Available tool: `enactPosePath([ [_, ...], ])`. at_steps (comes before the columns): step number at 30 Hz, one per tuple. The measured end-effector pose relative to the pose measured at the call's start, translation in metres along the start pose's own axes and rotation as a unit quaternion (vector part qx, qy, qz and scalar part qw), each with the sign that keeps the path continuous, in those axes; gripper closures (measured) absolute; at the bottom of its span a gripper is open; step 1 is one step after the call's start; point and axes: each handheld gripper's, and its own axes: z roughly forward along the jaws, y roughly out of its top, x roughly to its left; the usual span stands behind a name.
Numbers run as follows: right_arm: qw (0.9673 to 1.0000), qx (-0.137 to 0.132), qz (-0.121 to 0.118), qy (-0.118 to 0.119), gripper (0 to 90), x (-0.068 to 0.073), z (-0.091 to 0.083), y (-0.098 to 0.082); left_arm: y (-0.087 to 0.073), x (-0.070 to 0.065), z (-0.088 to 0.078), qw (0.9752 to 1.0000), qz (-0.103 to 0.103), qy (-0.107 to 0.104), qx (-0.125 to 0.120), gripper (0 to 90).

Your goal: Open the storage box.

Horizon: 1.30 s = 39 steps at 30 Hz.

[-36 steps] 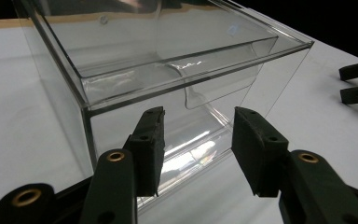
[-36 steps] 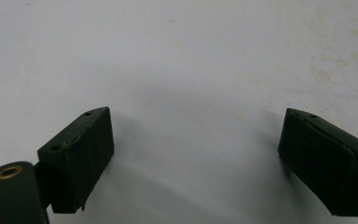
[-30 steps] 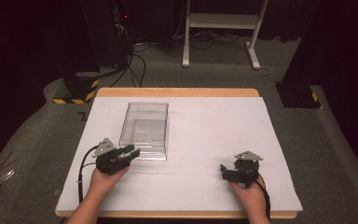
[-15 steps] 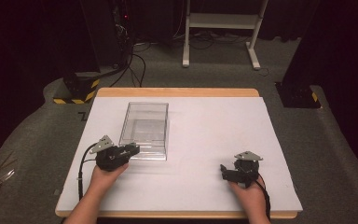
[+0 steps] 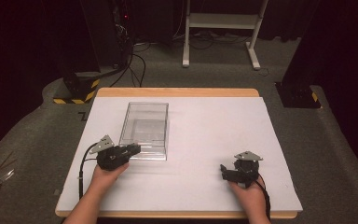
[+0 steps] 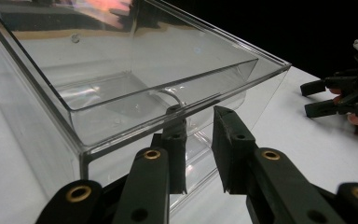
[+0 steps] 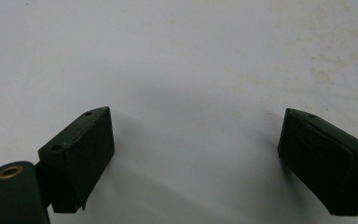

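A clear plastic box (image 5: 145, 127) stands on the white table (image 5: 205, 130), left of the middle. My left gripper (image 5: 134, 149) is at the box's near wall (image 6: 135, 135). In the left gripper view (image 6: 198, 116) one jaw shows through the clear wall and the other stands outside it, so the wall's rim lies between them. The jaws have just been closing, and a narrow gap still shows between the pads. My right gripper (image 5: 223, 171) rests near the front right of the table. Its jaws (image 7: 193, 154) stand wide open over bare white surface, with nothing between them.
The table's wooden front edge (image 5: 177, 214) runs just below both hands. Beyond the far edge are a white metal frame (image 5: 219, 28), cables (image 5: 130, 60) and a black stand with yellow stripes (image 5: 74, 91). In the left gripper view the right gripper (image 6: 340, 95) shows far off.
The left gripper's jaws have drawn closer together at the box's near wall. The hand itself has barely shifted. The right gripper has kept still.
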Motion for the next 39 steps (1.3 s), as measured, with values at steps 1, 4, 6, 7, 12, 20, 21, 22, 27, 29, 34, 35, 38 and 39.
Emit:
enactPosePath([
  [1, 1.0000, 0.001, 0.001, 0.000, 10.7, 0.000, 0.000, 0.000, 0.000, 0.000, 0.000, 1.0000, -0.001, -0.002, 0.000, 75.4],
  [4, 1.0000, 0.001, 0.001, 0.000, 10.7, 0.000, 0.000, 0.000, -0.001, 0.002, -0.001, 1.0000, 0.001, -0.005, -0.001, 76.0],
  [6, 1.0000, 0.001, 0.000, 0.000, 10.7, 0.000, 0.000, 0.000, -0.001, 0.003, -0.001, 1.0000, -0.001, -0.010, -0.002, 76.5],
  [7, 1.0000, 0.001, 0.000, 0.000, 10.7, 0.000, 0.000, 0.000, -0.001, 0.003, -0.001, 0.9999, -0.001, -0.012, -0.003, 76.7],
  [12, 1.0000, 0.000, -0.001, 0.000, 10.8, 0.000, 0.000, 0.000, -0.002, 0.005, -0.002, 0.9998, -0.002, -0.019, -0.004, 77.5],
  [20, 1.0000, 0.000, 0.000, 0.000, 10.8, 0.000, 0.000, 0.000, -0.003, 0.005, -0.004, 0.9997, -0.002, -0.025, -0.004, 78.6],
  [21, 1.0000, 0.000, 0.000, 0.000, 10.9, 0.000, 0.000, 0.000, -0.003, 0.005, -0.005, 0.9997, 0.000, -0.025, -0.004, 78.7],
  [22, 1.0000, 0.000, 0.000, 0.001, 10.9, 0.000, 0.000, 0.000, -0.003, 0.005, -0.005, 0.9997, 0.000, -0.025, -0.004, 78.7],
  [27, 1.0000, 0.000, 0.000, 0.001, 10.9, 0.000, 0.000, 0.000, -0.004, 0.002, -0.007, 0.9996, 0.001, -0.027, -0.003, 79.1],
  [29, 1.0000, 0.000, 0.000, 0.001, 11.0, 0.000, 0.000, 0.000, -0.004, 0.000, -0.008, 0.9997, 0.004, -0.026, -0.001, 79.3],
  [34, 1.0000, 0.000, 0.000, 0.000, 11.1, 0.000, -0.001, 0.000, -0.006, -0.001, -0.011, 0.9996, 0.001, -0.028, -0.004, 79.8],
  [35, 1.0000, -0.001, 0.000, 0.000, 11.1, 0.000, 0.000, 0.000, -0.007, -0.002, -0.012, 0.9996, 0.001, -0.029, -0.006, 79.8],
  [38, 1.0000, -0.001, 0.000, 0.000, 11.2, 0.000, -0.001, 0.000, -0.009, -0.004, -0.015, 0.9995, 0.001, -0.032, -0.007, 80.2],
  [39, 1.0000, -0.001, 0.000, 0.000, 11.2, 0.000, -0.001, 0.000, -0.010, -0.004, -0.015, 0.9994, 0.002, -0.034, -0.008, 80.4],
])
